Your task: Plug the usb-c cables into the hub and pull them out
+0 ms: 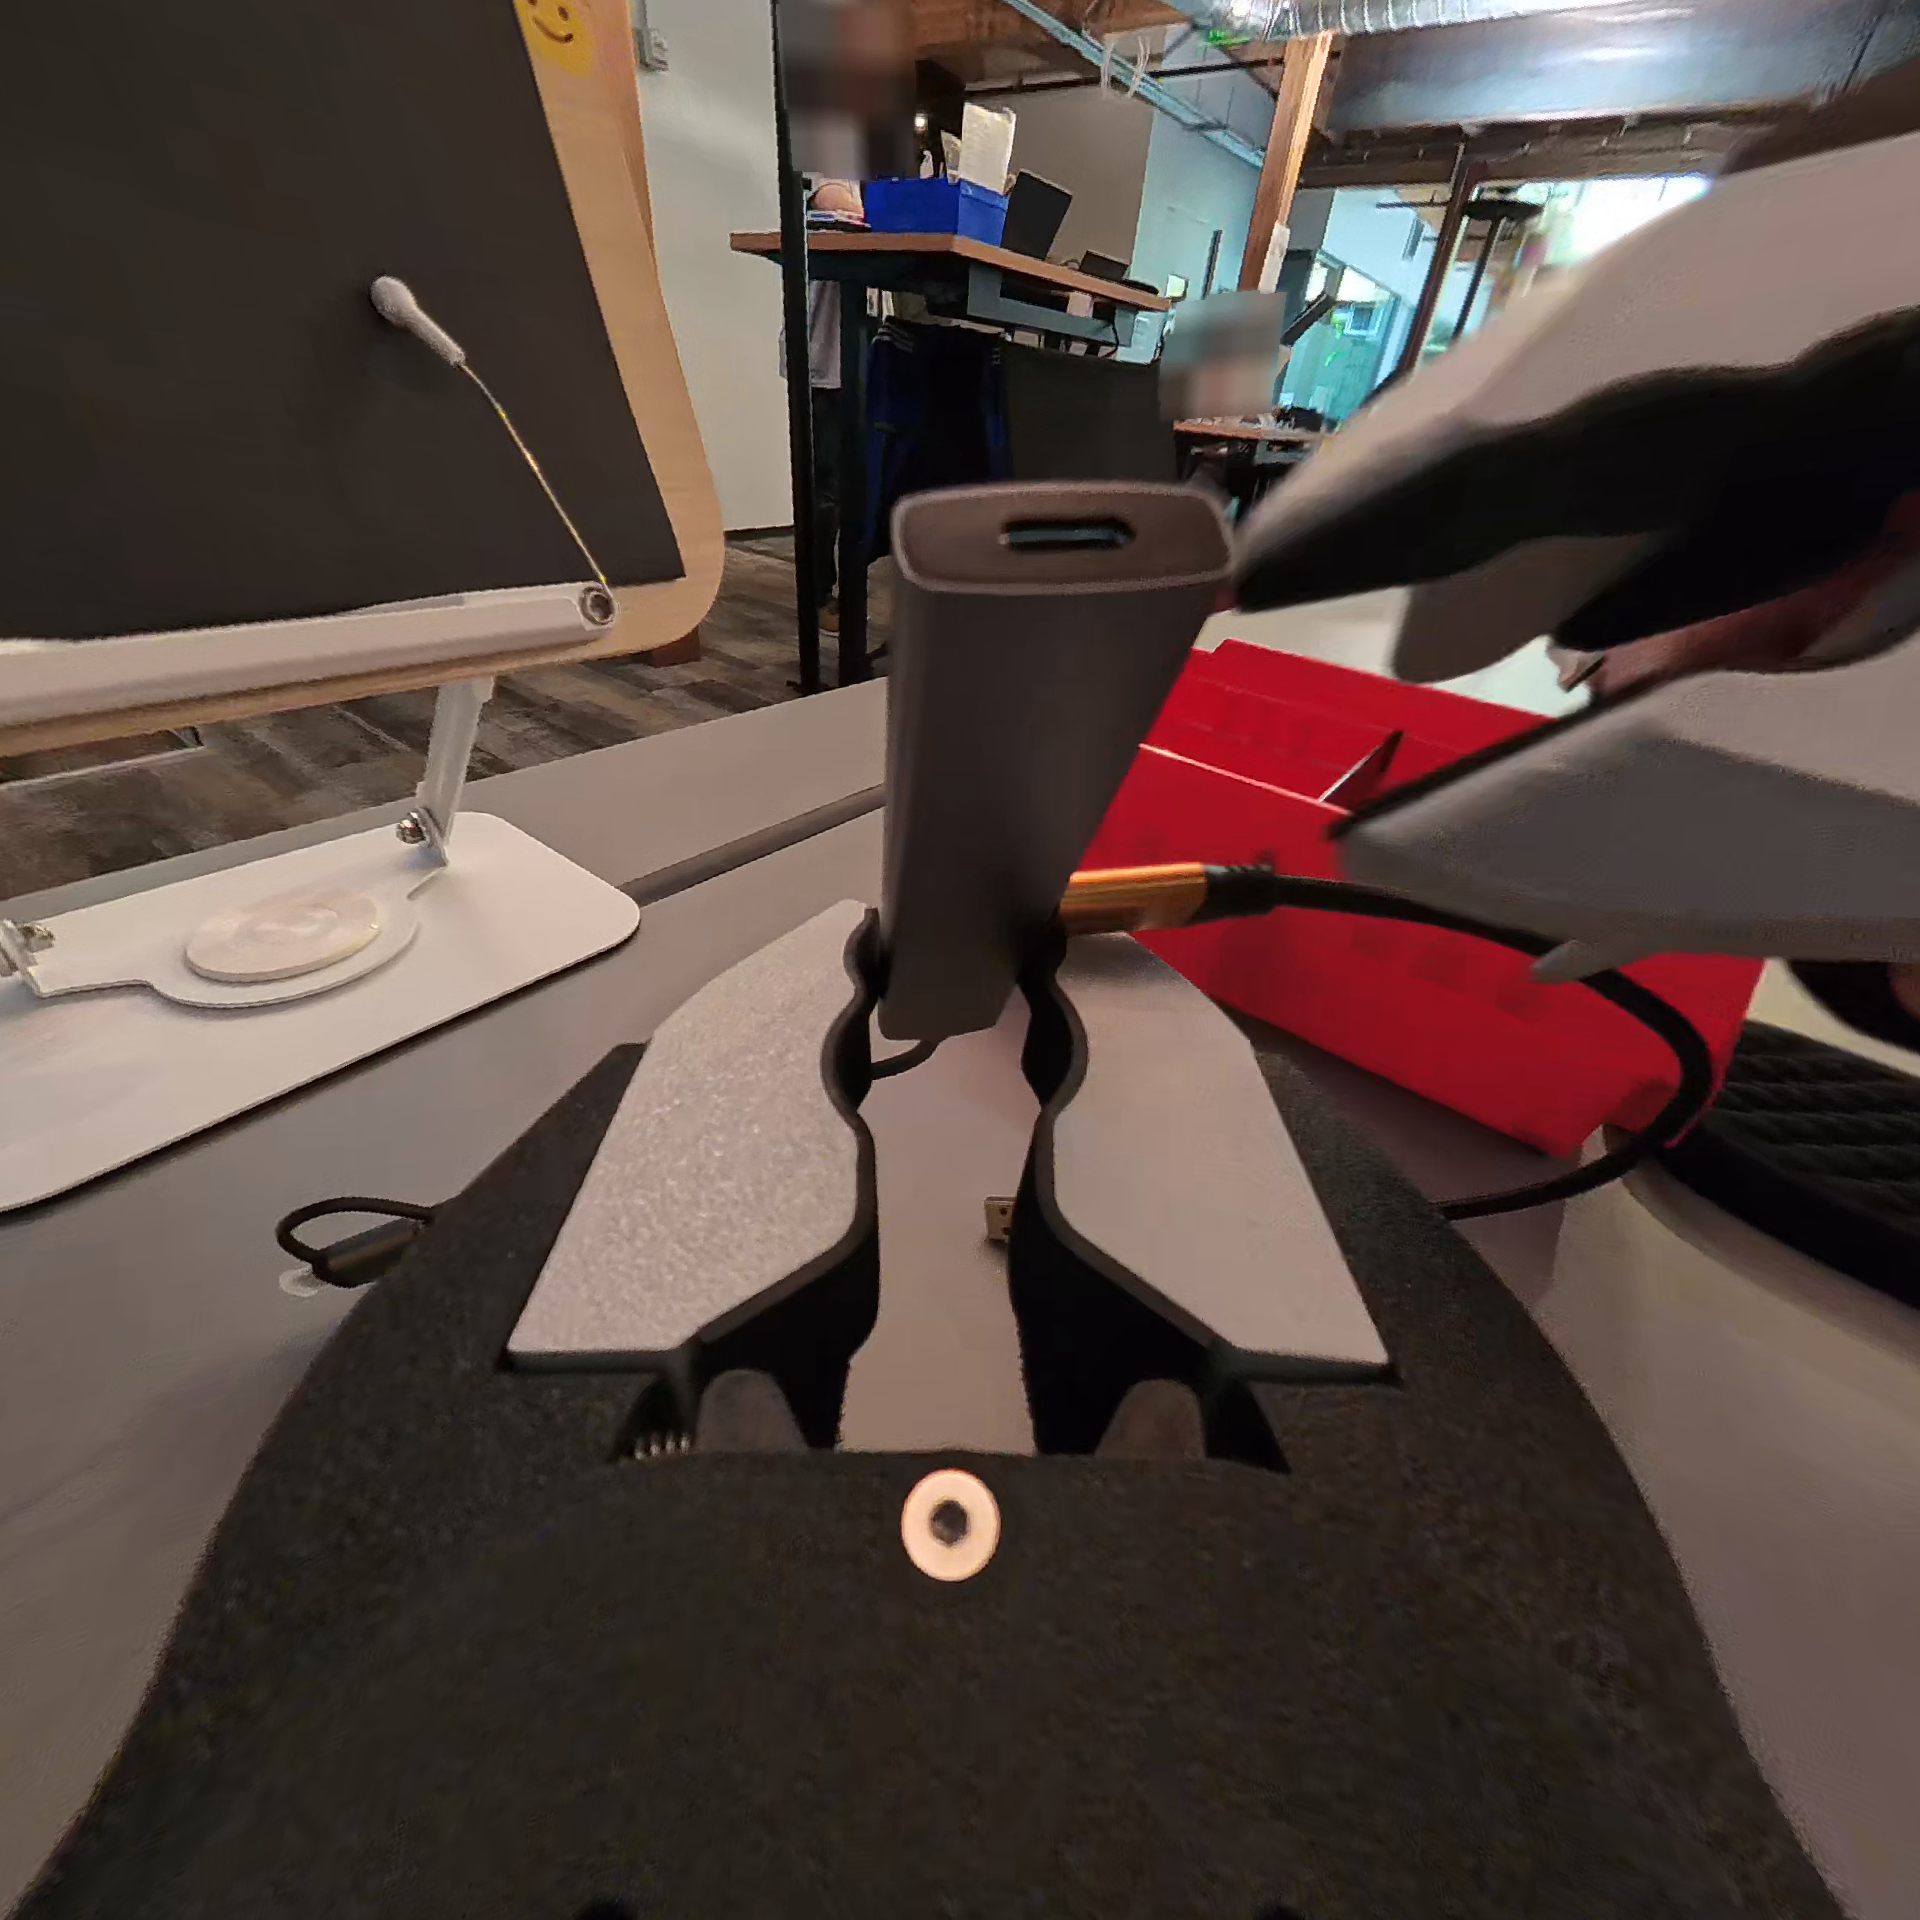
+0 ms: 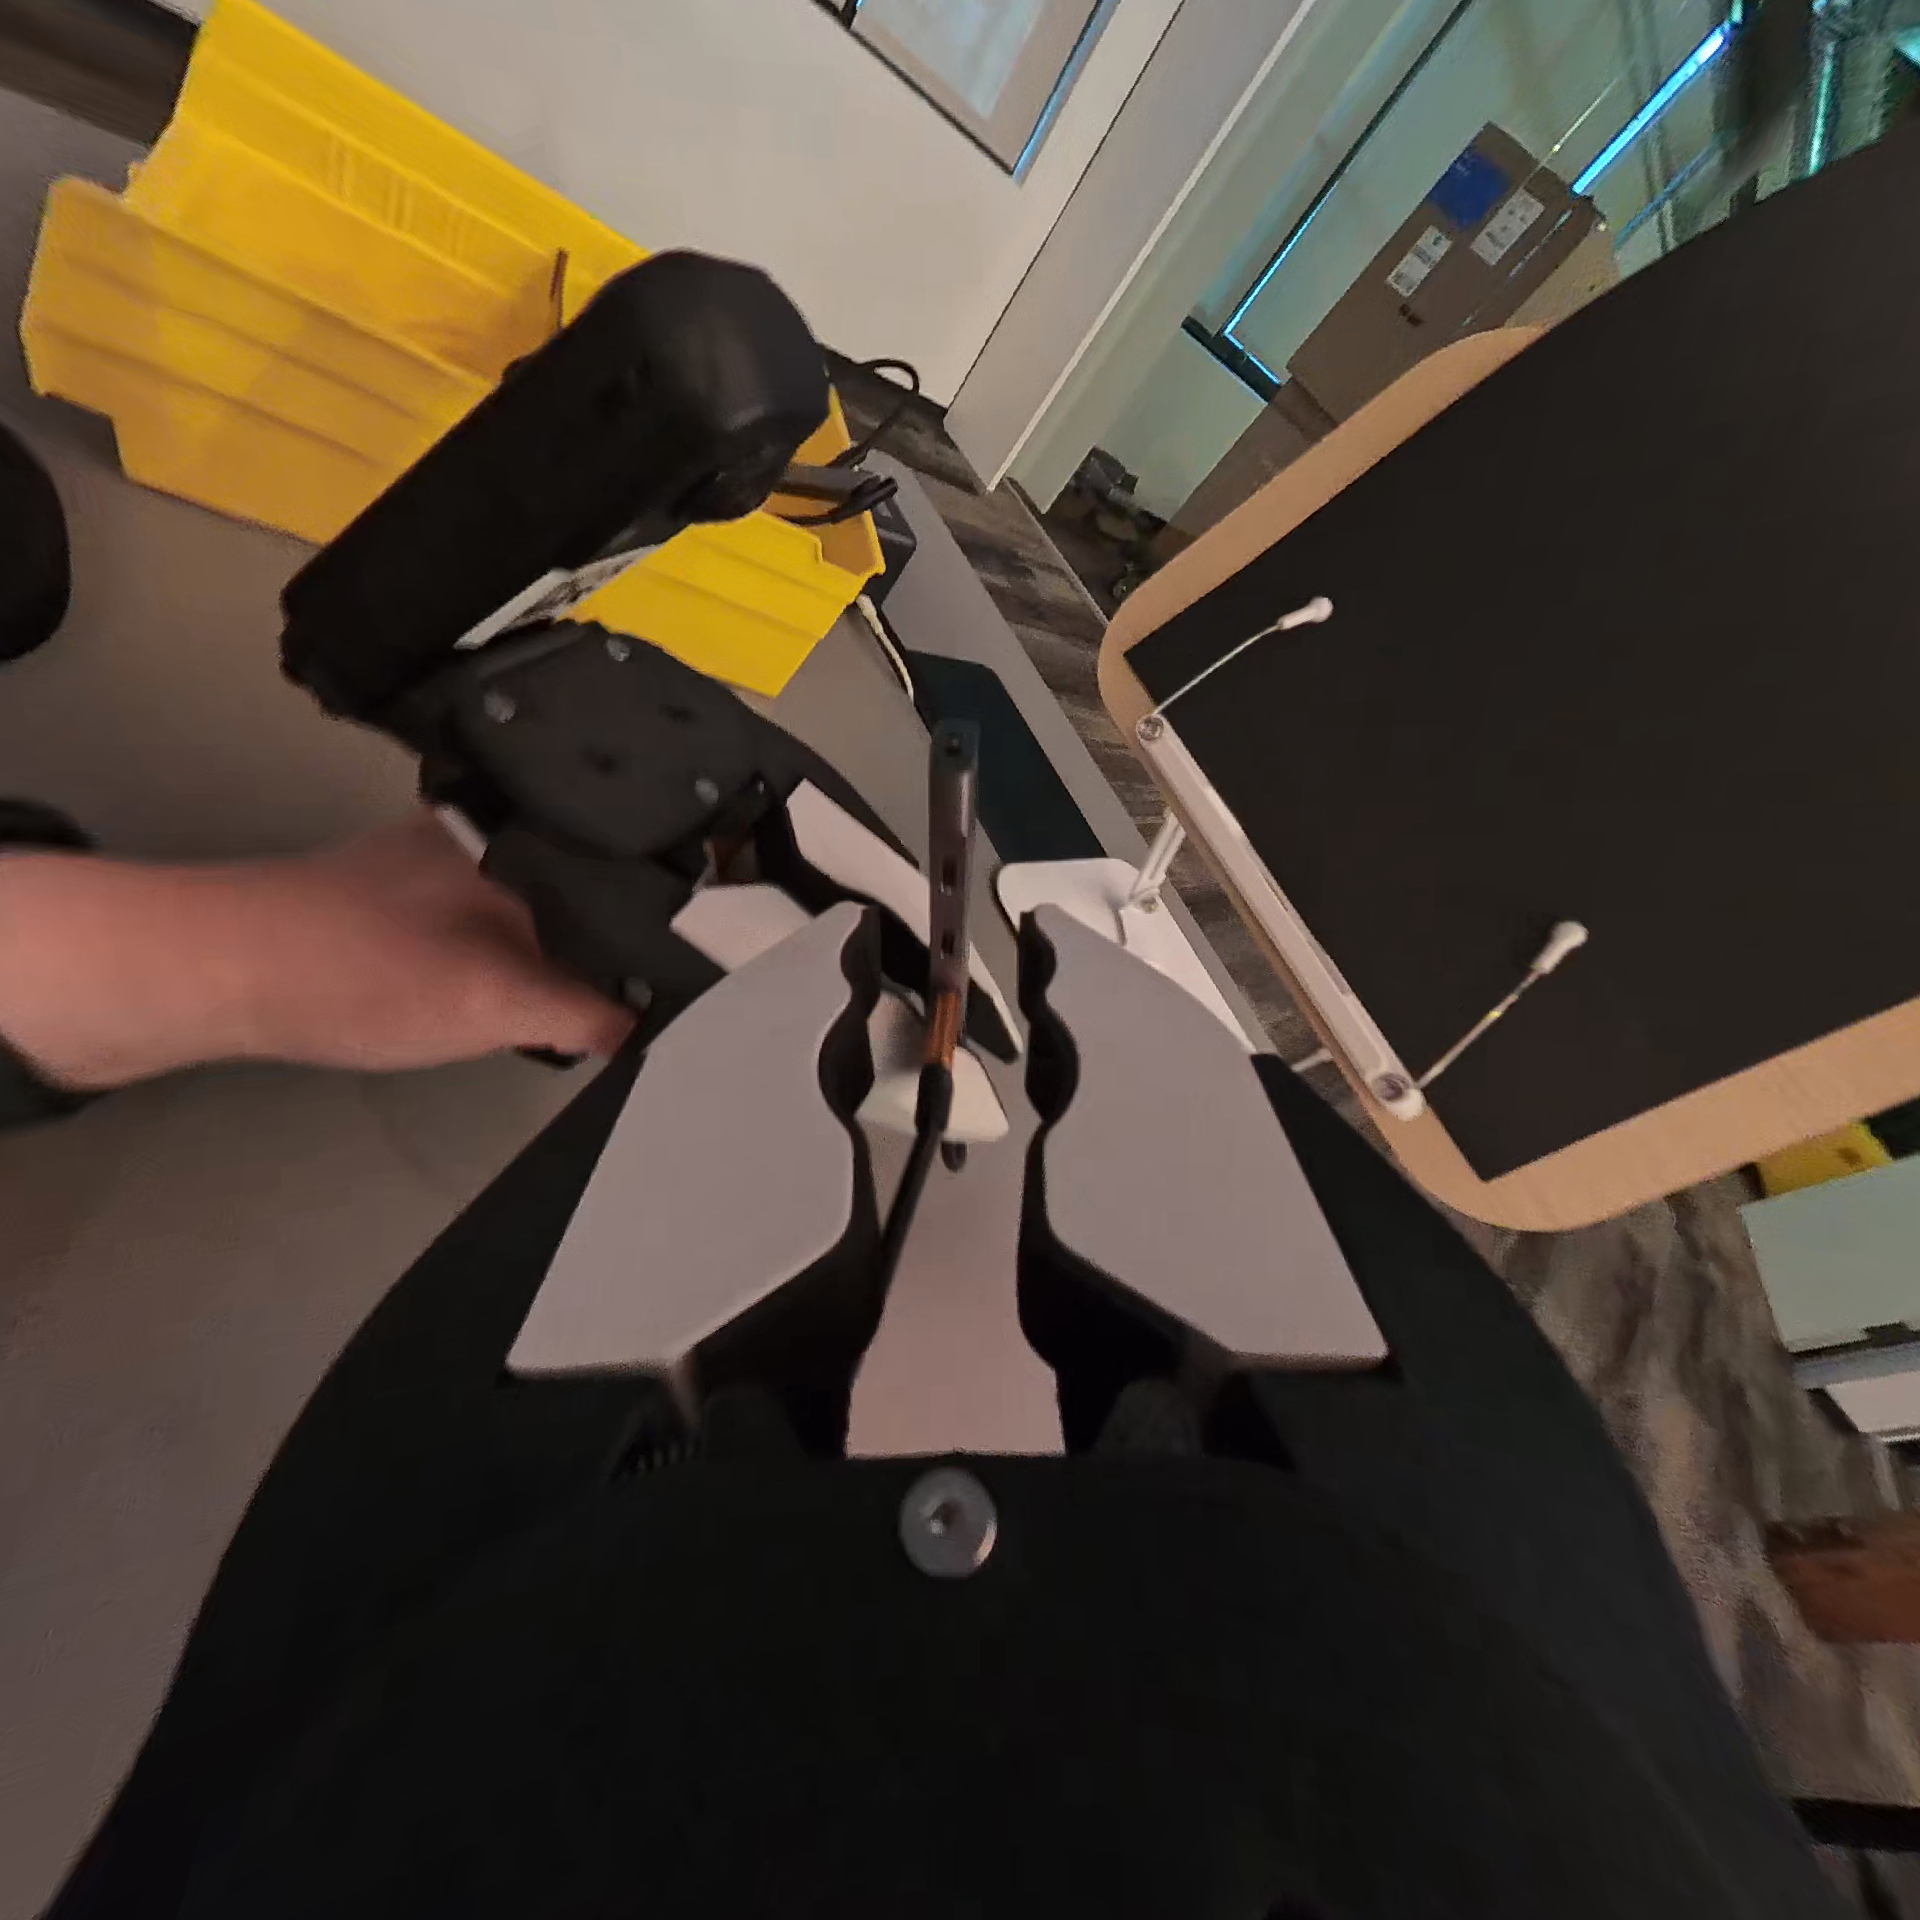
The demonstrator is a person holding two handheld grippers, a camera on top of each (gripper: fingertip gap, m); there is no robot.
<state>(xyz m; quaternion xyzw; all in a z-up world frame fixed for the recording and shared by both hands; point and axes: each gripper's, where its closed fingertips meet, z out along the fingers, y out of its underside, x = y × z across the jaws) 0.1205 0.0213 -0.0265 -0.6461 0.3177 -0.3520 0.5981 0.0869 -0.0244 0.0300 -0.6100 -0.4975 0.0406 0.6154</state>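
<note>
My left gripper (image 1: 961, 966) is shut on the lower end of a grey hub (image 1: 1039, 748) and holds it upright above the table, an empty port facing up. An orange-collared USB-C plug (image 1: 1132, 899) sits in the hub's side, and its black cable (image 1: 1558, 956) trails off to the right. In the right wrist view the hub (image 2: 954, 831) shows edge-on. My right gripper (image 2: 940, 997) is open around the orange plug (image 2: 938, 1023), with a gap on each side between pad and plug. The right gripper also shows blurred in the left wrist view (image 1: 1288, 707).
A red bin (image 1: 1455, 987) lies behind the hub and a yellow bin (image 2: 312, 343) behind the left gripper. A white stand base (image 1: 312, 935) carries a black, wood-edged board (image 1: 260, 312). A second black cable (image 1: 343, 1242) lies on the grey table. A hand (image 2: 260, 956) holds the left gripper. Spacing between my two grippers at the tips: around 8 centimeters.
</note>
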